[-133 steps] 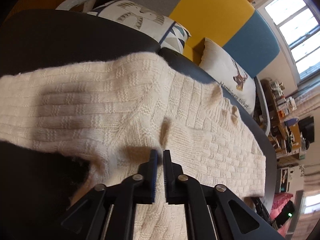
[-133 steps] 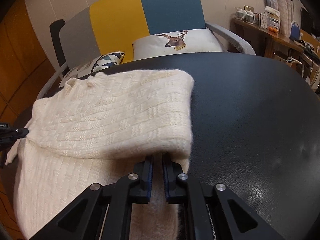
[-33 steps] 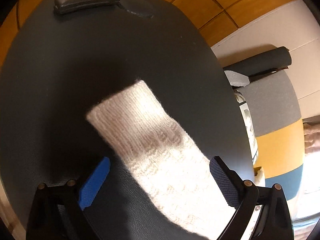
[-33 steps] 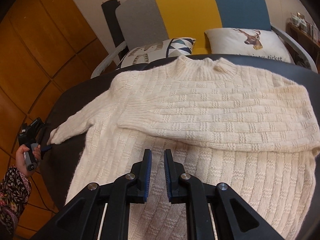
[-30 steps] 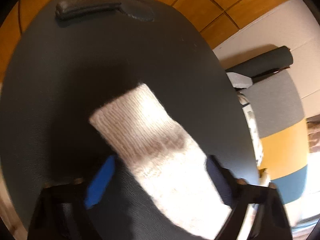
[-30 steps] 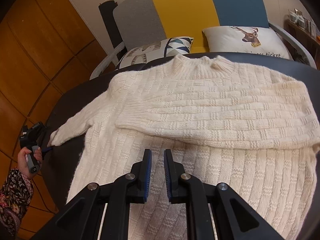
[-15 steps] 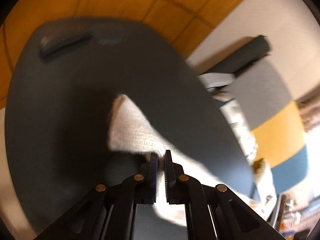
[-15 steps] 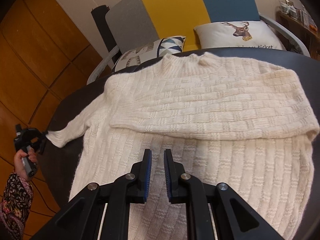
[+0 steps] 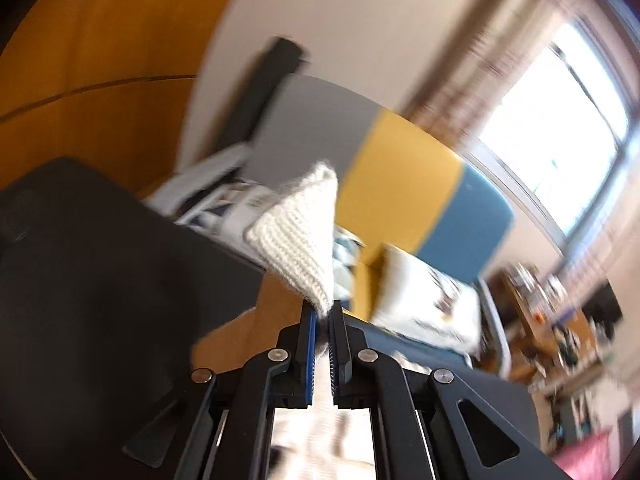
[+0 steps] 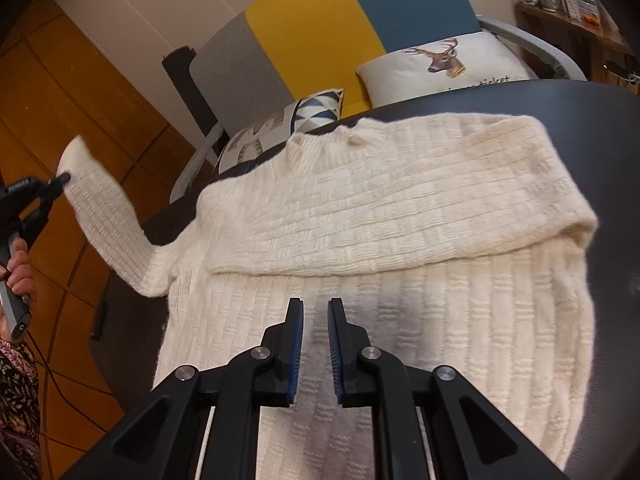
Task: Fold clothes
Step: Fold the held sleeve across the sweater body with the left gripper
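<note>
1. the right tool [image 10: 315, 312] hangs low over the lower body of the cream knit sweater [image 10: 400, 240], its 2 blue-padded fingers [image 10: 297, 344] nearly together with a narrow gap between them and nothing gripped.
2. the sweater lies spread on the dark table [image 10: 624, 168]; its right sleeve [image 10: 400, 216] is folded flat across the chest, and the collar points toward the far edge of the table.
3. at the left of the right wrist view, the left sleeve [image 10: 108, 216] rises off the table into the air, its cuff clamped in the left tool [image 10: 64, 178], which a hand [image 10: 16, 268] with a patterned cuff holds by its handle.
4. in the left wrist view, which is smeared by motion, the left tool [image 9: 323, 314] has its fingers closed on the sleeve cuff [image 9: 298, 240]; the cuff stands up above the fingertips as a ribbed triangle, with the table [image 9: 100, 280] dark to the left.
5. behind the table stands a sofa [image 10: 320, 40] with grey, yellow and blue back panels, carrying a deer-print cushion [image 10: 440, 68] and a triangle-patterned cushion [image 10: 280, 128].
6. farther back are orange wood panelling [image 10: 60, 100], a pale wall, and in the left wrist view a bright window [image 9: 560, 108].
</note>
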`<state>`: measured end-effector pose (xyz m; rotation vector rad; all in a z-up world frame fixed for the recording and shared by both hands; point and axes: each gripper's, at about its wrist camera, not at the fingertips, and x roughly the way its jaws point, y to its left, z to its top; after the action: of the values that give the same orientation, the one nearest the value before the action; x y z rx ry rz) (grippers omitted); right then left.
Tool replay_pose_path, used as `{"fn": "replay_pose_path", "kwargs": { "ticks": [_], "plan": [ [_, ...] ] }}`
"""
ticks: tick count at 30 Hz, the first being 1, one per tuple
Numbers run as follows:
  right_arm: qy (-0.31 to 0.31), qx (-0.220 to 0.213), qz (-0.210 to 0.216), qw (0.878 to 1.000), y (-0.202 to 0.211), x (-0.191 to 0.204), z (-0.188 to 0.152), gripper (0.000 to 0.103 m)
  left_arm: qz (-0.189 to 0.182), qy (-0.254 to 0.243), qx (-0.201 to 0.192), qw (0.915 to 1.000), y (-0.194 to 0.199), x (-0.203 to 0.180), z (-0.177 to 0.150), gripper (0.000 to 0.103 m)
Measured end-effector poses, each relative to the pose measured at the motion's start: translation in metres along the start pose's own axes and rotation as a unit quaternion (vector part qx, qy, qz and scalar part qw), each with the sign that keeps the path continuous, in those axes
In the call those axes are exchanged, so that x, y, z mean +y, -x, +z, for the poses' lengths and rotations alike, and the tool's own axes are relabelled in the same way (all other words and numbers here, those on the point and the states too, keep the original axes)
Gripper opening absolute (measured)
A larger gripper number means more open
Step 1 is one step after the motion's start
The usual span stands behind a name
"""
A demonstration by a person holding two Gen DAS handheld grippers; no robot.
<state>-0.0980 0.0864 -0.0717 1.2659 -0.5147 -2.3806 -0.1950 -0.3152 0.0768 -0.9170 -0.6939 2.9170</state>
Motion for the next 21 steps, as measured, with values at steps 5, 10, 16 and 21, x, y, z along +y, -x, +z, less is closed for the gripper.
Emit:
{"fn": "replay_pose_path", "kwargs": {
  "ticks": [5, 10, 16, 21],
  "plan": [
    [-0.017, -0.014, -0.001, 1.000, 0.016, -0.018, -0.002, 0.012, -0.039, -0.058, 0.042, 0.9967, -0.016, -0.082, -0.037, 0.005],
    [-0.038, -0.022, -0.007, 0.999, 0.026, -0.041, -0.005, 0.012, -0.071, -0.078, 0.090, 0.9904, -0.044, -0.145, -0.082, 0.005],
    [-0.065, -0.032, -0.013, 0.997, 0.039, -0.067, -0.008, 0.012, -0.072, -0.118, 0.131, 0.9817, -0.072, -0.199, -0.137, 0.005],
    [-0.078, -0.038, -0.021, 0.996, 0.046, -0.085, -0.011, 0.012, -0.062, -0.144, 0.162, 0.9744, -0.102, -0.218, -0.175, 0.005]
  ]
}}
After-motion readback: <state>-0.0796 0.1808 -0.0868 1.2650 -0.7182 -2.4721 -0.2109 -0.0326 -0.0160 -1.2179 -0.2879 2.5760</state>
